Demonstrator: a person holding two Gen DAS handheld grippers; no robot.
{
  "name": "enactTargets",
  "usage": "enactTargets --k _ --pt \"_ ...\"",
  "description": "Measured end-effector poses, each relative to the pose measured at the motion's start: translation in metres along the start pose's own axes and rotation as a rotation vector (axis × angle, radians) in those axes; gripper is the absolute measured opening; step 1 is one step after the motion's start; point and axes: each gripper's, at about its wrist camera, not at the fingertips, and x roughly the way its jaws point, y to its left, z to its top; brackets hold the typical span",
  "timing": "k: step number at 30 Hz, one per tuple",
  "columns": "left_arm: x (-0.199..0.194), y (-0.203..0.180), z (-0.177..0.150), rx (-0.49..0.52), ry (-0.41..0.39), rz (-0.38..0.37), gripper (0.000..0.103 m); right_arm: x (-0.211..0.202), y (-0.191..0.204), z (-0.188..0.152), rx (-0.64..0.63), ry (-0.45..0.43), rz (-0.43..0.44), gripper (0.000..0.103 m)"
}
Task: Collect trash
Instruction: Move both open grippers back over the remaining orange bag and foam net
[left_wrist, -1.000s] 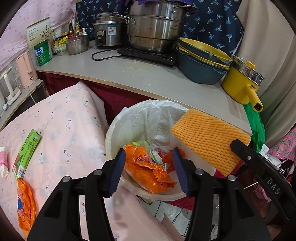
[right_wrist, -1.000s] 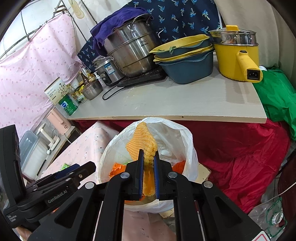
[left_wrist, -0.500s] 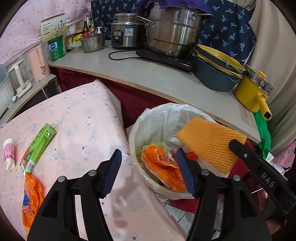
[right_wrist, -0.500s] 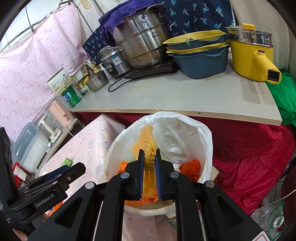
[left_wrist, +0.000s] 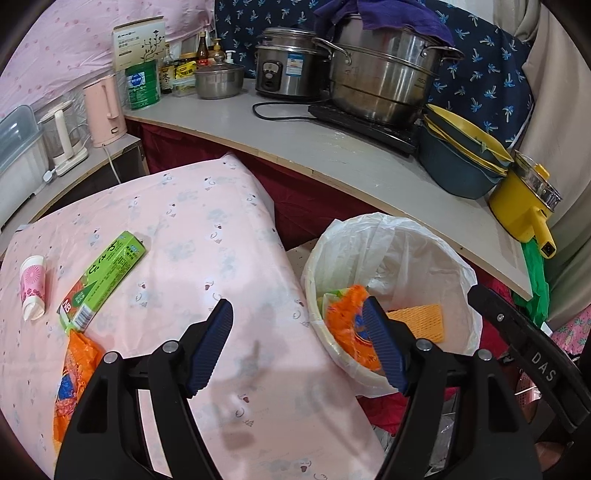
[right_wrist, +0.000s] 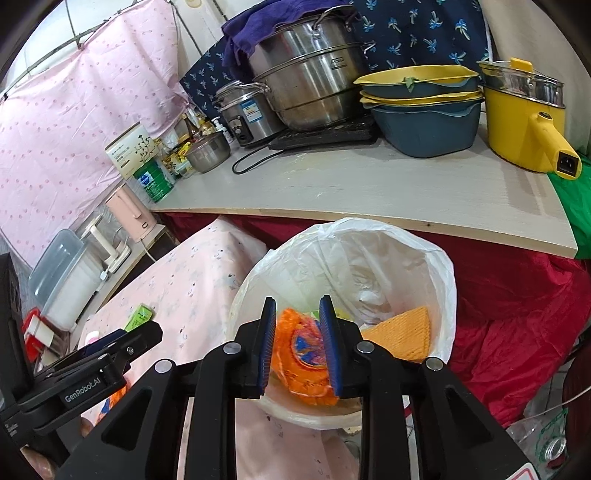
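Now foam pad (right_wrist: 402, 332) lies in bin (right_wrist: 443, 266).

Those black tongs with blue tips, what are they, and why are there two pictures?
A person holds one pair of tongs in each hand, and each pair carries a small camera looking along its tips. One picture comes from the left tongs, the other from the right tongs. Both have just been opening and hold nothing. The right pair is above the white-lined round bin, where the orange foam net sheet and a crumpled orange wrapper lie. On the pink patterned tablecloth wait a green carton, a small pink-and-white tube and another orange wrapper.
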Motion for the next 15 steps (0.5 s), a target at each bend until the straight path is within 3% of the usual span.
enactTargets --k 15 --pt "-0.031 0.047 -0.017 -0.061 -0.030 0.050 0.070 -0.009 0.051 -0.013 -0.080 0.011 0.055 0.024"
